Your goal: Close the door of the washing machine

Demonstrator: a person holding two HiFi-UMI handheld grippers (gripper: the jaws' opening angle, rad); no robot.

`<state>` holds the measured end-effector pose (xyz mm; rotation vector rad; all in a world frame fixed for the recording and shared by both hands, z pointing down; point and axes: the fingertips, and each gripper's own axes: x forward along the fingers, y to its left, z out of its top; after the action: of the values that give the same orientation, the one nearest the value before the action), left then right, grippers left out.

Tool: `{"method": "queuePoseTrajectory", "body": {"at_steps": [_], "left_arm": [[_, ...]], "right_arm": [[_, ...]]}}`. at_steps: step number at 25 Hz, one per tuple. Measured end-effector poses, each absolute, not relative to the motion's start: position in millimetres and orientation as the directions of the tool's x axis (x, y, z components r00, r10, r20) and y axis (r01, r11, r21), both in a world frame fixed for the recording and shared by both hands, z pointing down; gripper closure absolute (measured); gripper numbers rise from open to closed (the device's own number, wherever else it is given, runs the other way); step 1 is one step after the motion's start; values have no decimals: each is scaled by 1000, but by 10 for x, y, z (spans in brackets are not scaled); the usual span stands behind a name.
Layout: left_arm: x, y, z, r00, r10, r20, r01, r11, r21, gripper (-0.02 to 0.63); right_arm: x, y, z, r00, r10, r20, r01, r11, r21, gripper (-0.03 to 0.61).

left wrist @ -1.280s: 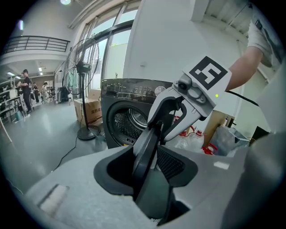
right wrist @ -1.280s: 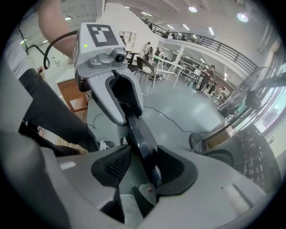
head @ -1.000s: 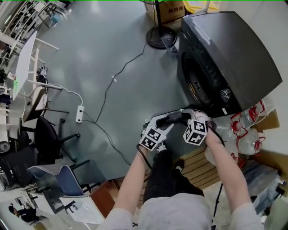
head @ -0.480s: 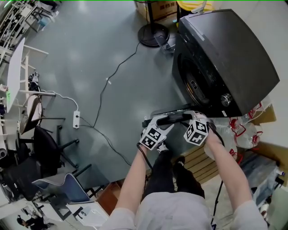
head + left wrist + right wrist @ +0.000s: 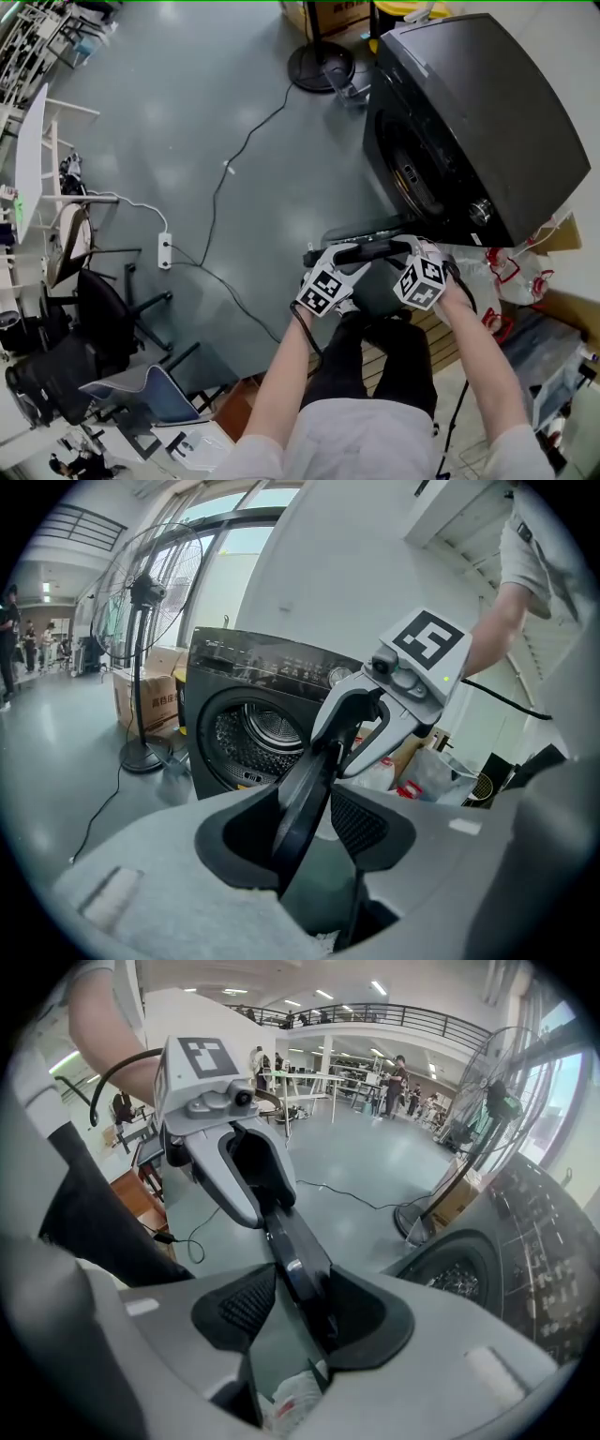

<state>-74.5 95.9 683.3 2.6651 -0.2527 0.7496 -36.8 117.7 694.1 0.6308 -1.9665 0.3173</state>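
Since a second earlier, your left hand-held gripper (image 5: 328, 255) had shifted slightly, while the right hand-held gripper (image 5: 412, 247) barely moved. Both sat on the door (image 5: 370, 249), which stood open and edge-on before the washing machine (image 5: 487, 112). In the left gripper view, open jaws straddled the door's rim, one pad leaning on it, probably to push. The right gripper view showed the same loose straddle.

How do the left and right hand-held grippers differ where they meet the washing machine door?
The left hand-held gripper straddles the door farther from the washing machine; the right hand-held gripper straddles it nearer. The door's edge leans on opposite pads in the two. Both stand open around it.
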Motion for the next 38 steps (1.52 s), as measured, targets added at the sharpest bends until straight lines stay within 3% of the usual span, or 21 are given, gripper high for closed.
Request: {"method": "queuePoseTrajectory", "body": {"at_steps": [16, 32, 38], "left_arm": [[-547, 438, 6839, 858, 9, 514, -148, -953, 263, 419], [-275, -41, 6853, 823, 142, 551, -64, -939, 337, 391], [-107, -184, 6873, 794, 145, 591, -47, -954, 297, 370]], "right_arm": [[-188, 745, 6898, -403, -403, 821, -655, 754, 48, 411], [-2, 343, 6928, -377, -421, 825, -741, 672, 4, 420], [129, 220, 6903, -356, -421, 834, -781, 624, -19, 422]]}}
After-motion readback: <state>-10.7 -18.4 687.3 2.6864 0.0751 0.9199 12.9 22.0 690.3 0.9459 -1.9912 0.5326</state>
